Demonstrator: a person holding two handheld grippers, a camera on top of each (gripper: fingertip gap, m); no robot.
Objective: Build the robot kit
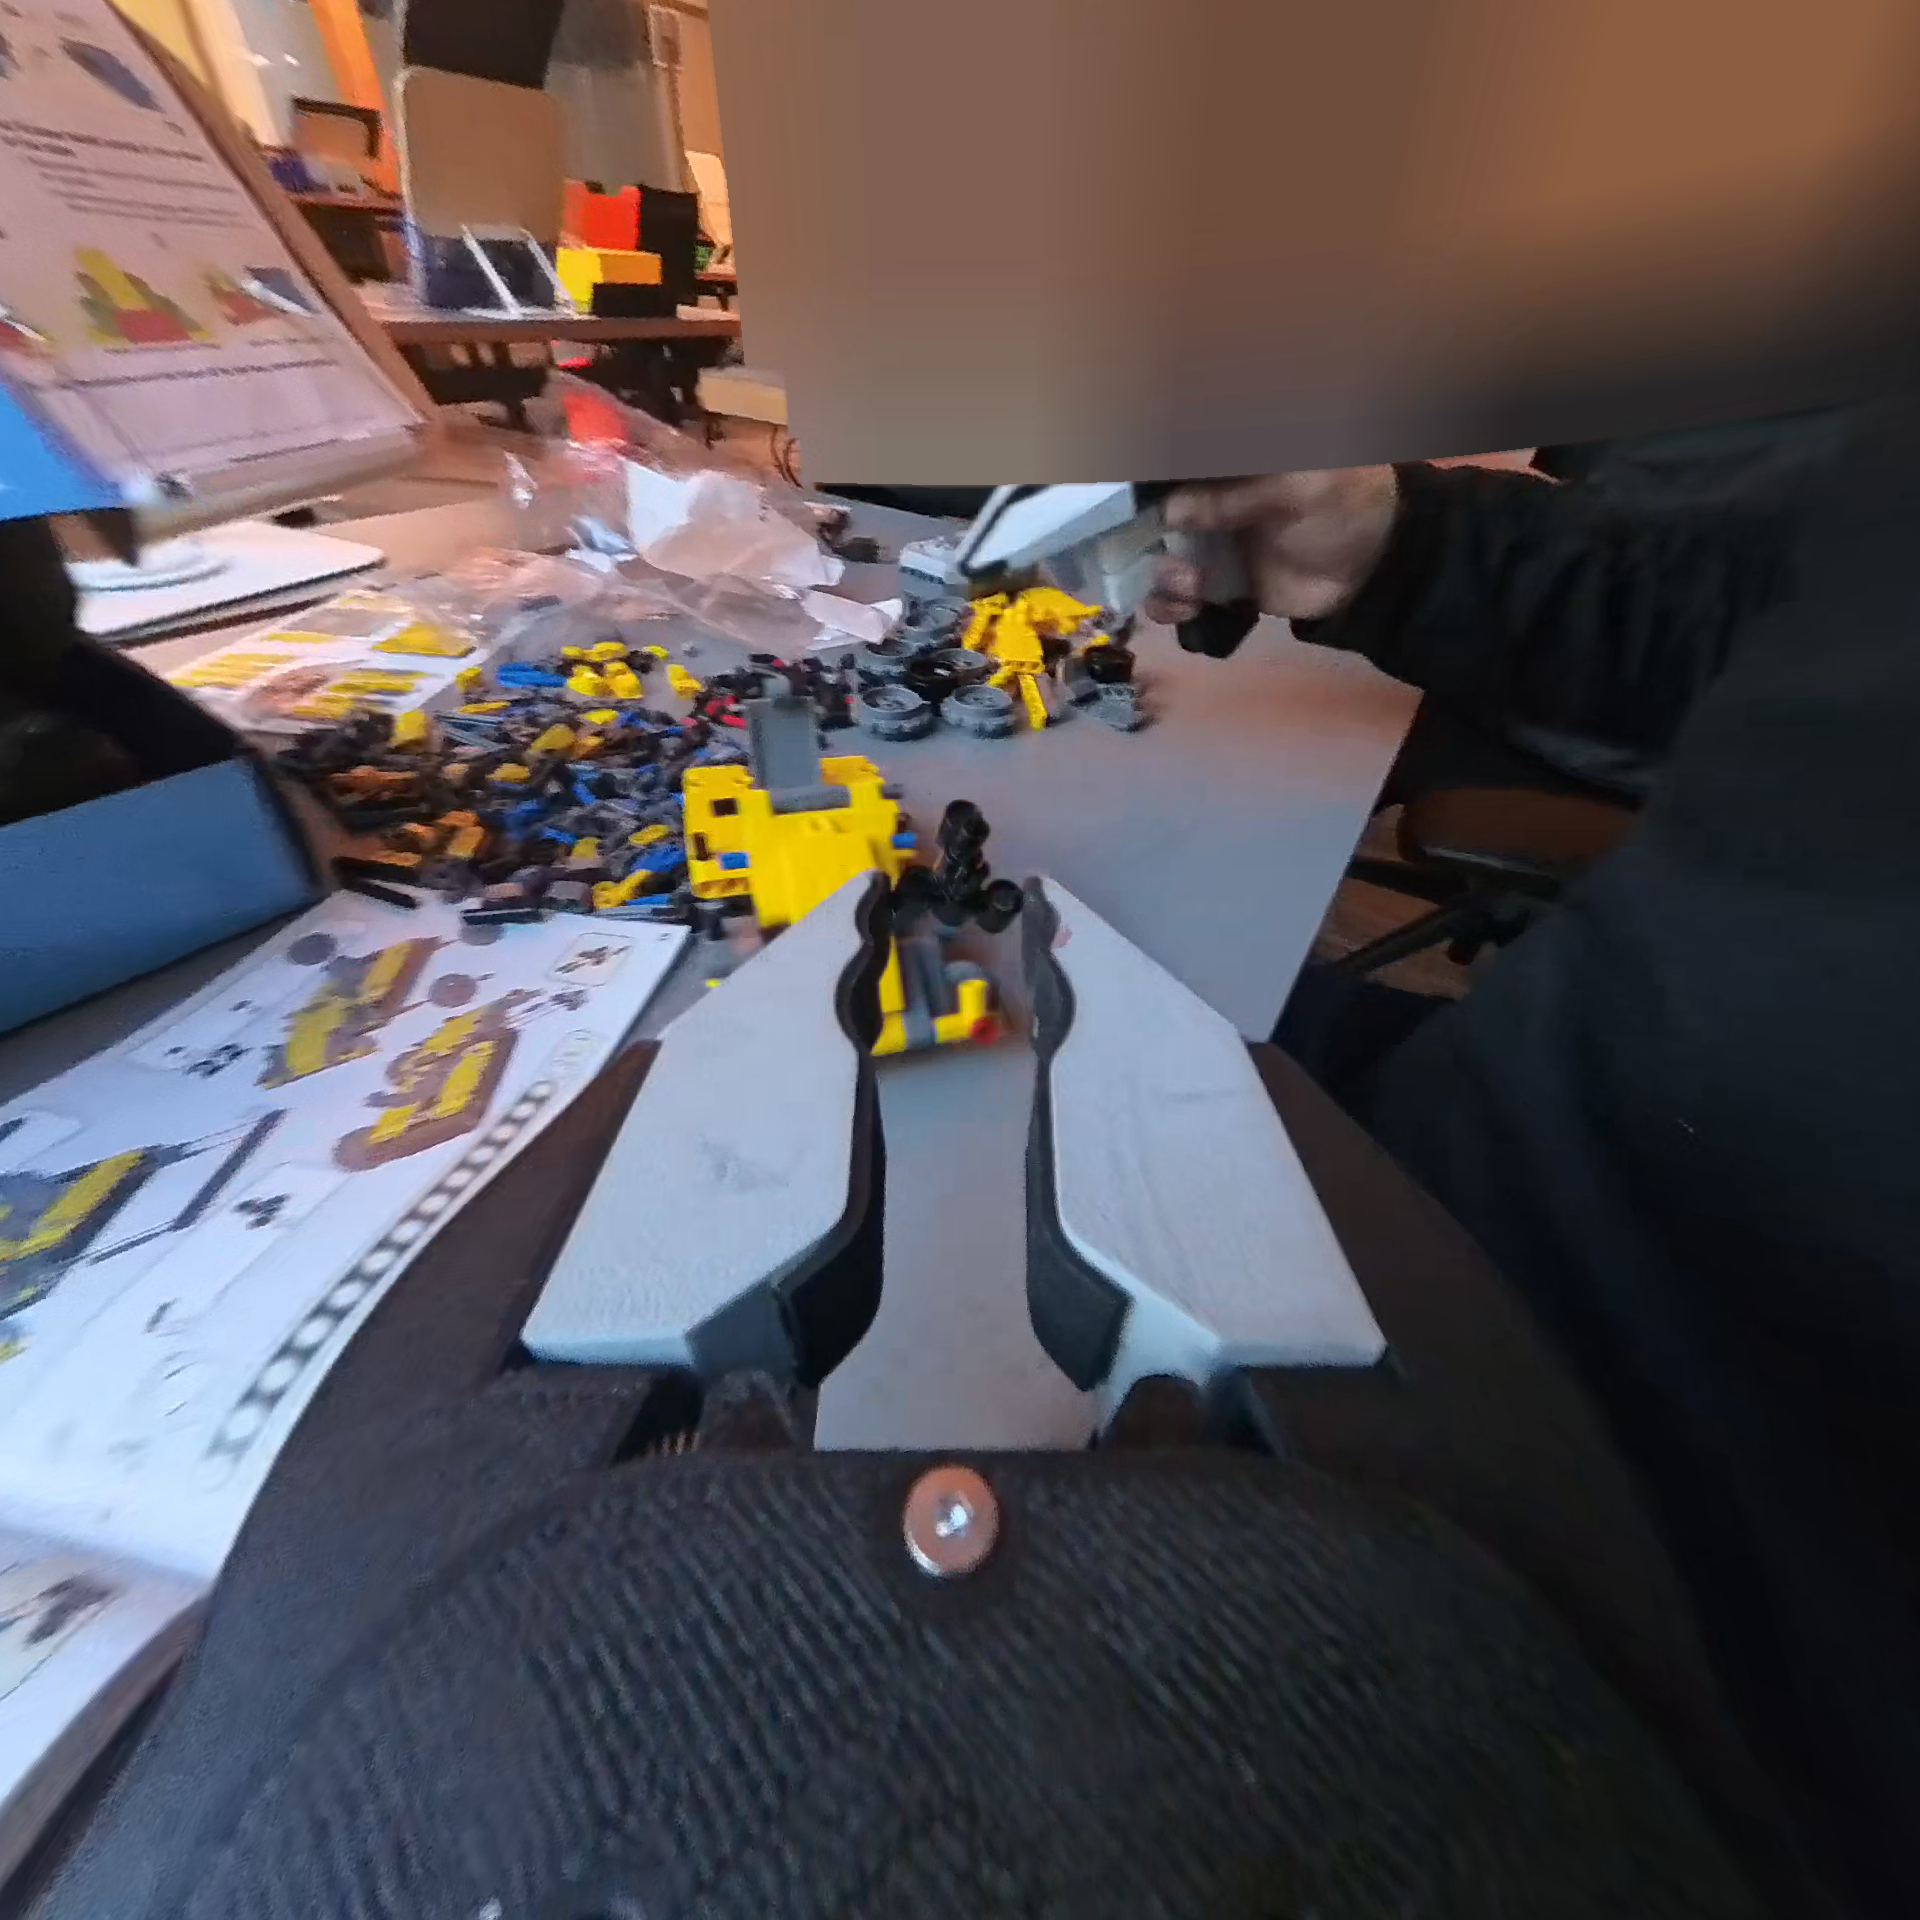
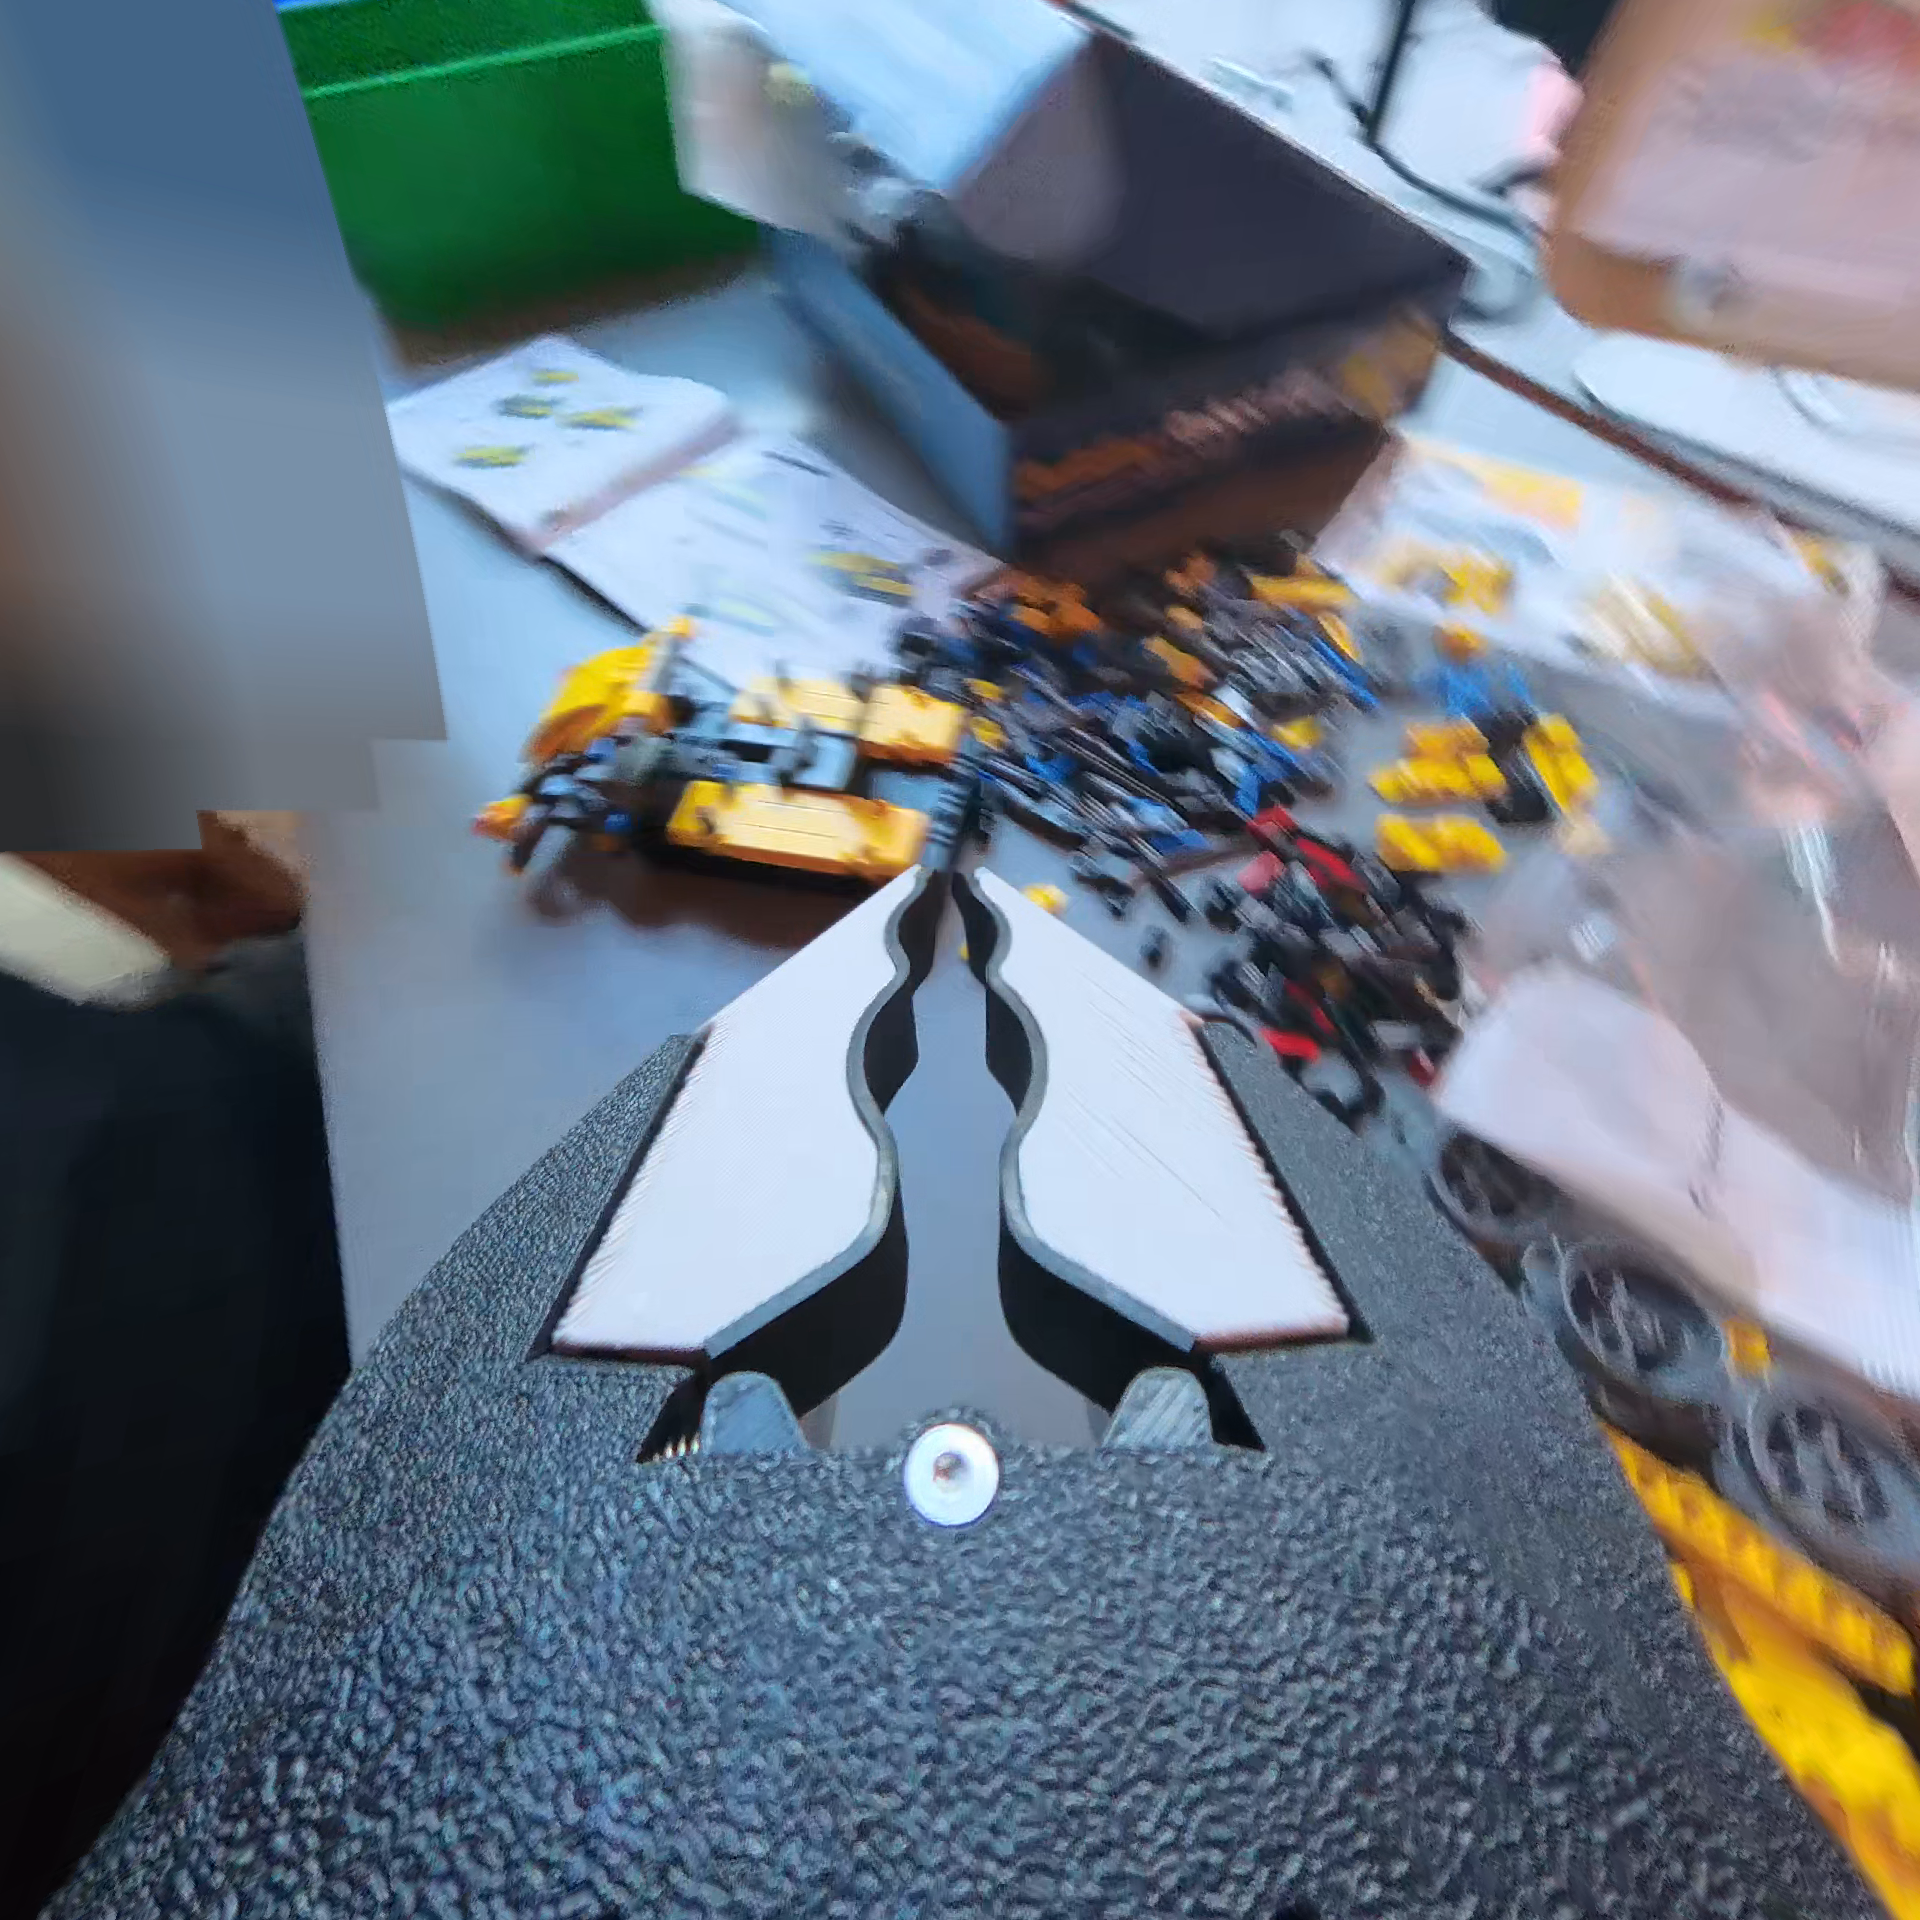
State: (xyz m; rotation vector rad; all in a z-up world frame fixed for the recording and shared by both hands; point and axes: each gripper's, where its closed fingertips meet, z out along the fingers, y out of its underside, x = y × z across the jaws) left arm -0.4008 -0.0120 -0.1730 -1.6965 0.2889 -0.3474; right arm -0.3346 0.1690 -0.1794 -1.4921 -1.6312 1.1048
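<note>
My left gripper is open with a moderate gap, low over the grey table. Just beyond its fingertips lies a partly built yellow brick vehicle, with black connector parts at its near end; I cannot tell whether they touch. The vehicle also shows in the right wrist view, lying on the table. My right gripper is shut with nothing visible between its tips. In the left wrist view a hand holds it above grey wheels and a second yellow assembly.
A pile of loose yellow, blue and black pieces spreads left of the vehicle. An open instruction booklet, a blue box, clear plastic bags and a green bin surround it. The table edge runs at right.
</note>
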